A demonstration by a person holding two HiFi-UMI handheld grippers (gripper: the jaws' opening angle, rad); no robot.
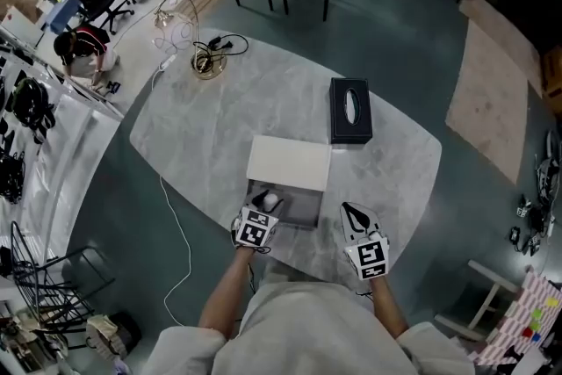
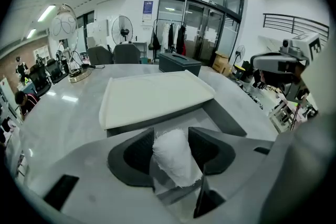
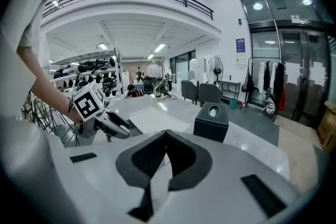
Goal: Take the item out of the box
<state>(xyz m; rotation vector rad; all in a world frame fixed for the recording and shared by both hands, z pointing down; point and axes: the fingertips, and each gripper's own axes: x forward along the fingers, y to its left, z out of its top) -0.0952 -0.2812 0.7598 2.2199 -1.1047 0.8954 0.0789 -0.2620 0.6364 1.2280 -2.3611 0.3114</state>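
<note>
Cloth, by the look of it: the roll [image 2: 177,162] was white, frayed at its edges and loosely wound. I judged it light, soft and easily squashed, unlikely to slip on the textured pads but liable to unwind if pinched at a loose end. A hold across its middle, as here, seemed the safest. The left gripper [image 2: 171,136] had its jaws fairly wide yet closed on the roll, both pads pressing its sides, at the near end of the open box [image 1: 303,206]. The lid [image 1: 290,162] lay across the box's far part. The right gripper [image 3: 167,136] sat to the right of the box, jaws brought together with nothing in them (it touched nothing that I could see). The roll's lower end was hidden behind the gripper's body, so whether it was clear of the box floor could not be told. The head view showed it only as a small pale blob, and the lid screened much of the box's inside
</note>
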